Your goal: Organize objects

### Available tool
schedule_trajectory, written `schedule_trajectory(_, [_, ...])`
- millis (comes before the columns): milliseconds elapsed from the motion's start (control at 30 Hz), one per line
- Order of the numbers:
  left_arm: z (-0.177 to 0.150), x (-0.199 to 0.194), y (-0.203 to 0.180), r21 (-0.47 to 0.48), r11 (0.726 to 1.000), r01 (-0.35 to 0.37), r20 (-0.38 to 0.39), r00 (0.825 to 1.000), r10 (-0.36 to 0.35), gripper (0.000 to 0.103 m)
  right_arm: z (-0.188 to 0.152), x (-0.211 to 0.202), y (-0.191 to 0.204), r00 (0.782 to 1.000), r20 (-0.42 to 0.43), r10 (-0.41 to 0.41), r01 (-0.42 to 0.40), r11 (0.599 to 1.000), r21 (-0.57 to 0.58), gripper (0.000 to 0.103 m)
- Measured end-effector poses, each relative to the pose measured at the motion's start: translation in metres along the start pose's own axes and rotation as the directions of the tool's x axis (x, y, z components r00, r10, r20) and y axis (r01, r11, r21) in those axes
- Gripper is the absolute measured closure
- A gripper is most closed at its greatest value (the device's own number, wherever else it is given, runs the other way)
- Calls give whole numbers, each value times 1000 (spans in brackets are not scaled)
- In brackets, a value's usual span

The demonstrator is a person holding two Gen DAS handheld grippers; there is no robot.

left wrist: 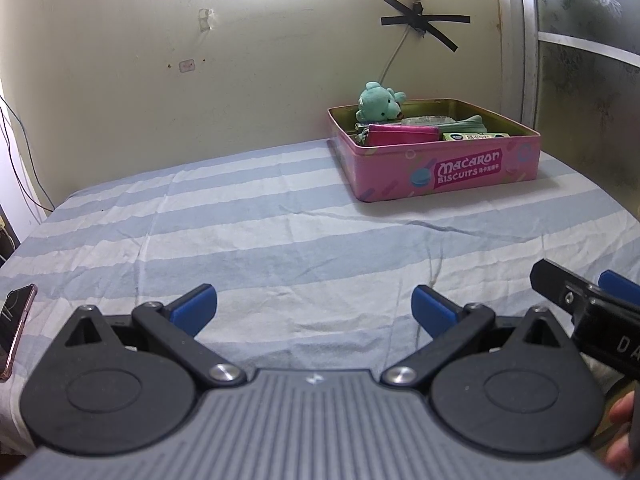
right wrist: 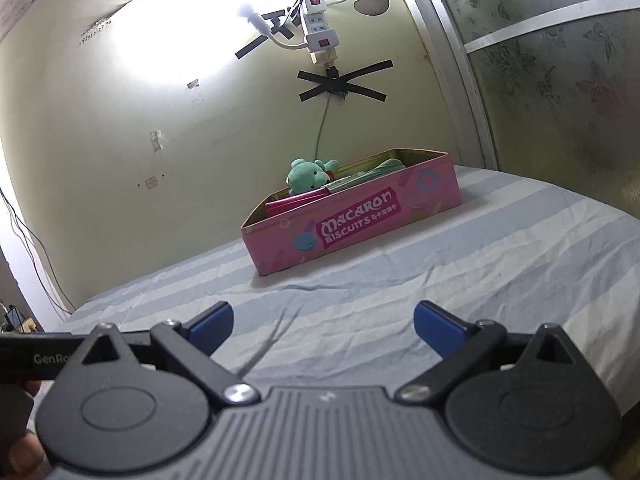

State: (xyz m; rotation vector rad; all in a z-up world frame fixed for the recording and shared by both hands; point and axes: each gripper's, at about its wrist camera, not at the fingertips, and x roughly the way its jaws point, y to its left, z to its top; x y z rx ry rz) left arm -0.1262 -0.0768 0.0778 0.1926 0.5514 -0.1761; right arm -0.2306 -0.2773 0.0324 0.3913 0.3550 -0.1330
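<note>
A pink "Macaron Biscuits" tin (left wrist: 452, 168) stands open at the far right of the striped bed sheet (left wrist: 260, 240). In it sit a green plush bear (left wrist: 378, 102), a magenta pouch (left wrist: 400, 134), a green pouch (left wrist: 466, 124) and a green-and-white box (left wrist: 476, 136). My left gripper (left wrist: 314, 308) is open and empty, low over the near sheet, well short of the tin. The right wrist view shows the tin (right wrist: 356, 224) and the bear (right wrist: 310, 176) ahead. My right gripper (right wrist: 324, 322) is open and empty, also over the near sheet.
A phone (left wrist: 16, 328) in a pink case lies at the sheet's left edge. The right gripper's body (left wrist: 588, 312) shows at the right of the left wrist view. A wall with a power strip (right wrist: 318, 28) and cable stands behind the bed, and a sliding door (right wrist: 560, 100) to the right.
</note>
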Motion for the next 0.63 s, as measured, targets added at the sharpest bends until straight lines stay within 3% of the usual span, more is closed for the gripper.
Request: schedule_trajectory(633, [-2,1,-2,-6,1000,26,-4,1000,-26,0,-2,1,-1,1000,-12,-5,5,1000,7,3])
